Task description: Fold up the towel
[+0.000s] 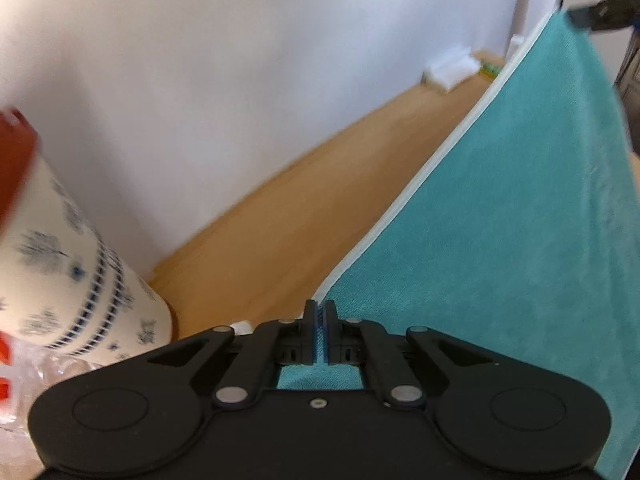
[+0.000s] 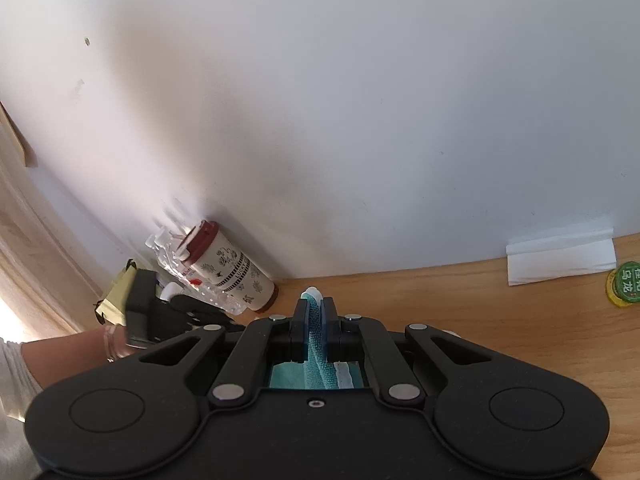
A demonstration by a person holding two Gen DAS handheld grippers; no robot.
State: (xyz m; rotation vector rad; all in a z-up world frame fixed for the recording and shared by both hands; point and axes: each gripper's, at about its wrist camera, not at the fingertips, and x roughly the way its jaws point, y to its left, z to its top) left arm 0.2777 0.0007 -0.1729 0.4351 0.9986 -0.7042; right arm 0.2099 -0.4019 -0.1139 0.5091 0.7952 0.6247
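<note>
The teal towel (image 1: 500,208) hangs stretched between the 2 grippers, lifted clear of the tabletop (image 1: 280,236) so it can likely be folded over evenly. The left gripper (image 1: 319,316) is clenched on 1 corner; the right gripper (image 2: 316,312) pinches the other, white hem showing between its fingers. Bare tabletop runs toward 12 o'clock up to the wall (image 2: 360,120). A patterned cup (image 2: 230,268) stands at 10 o'clock, folded white paper (image 2: 560,260) at 2 o'clock.
</note>
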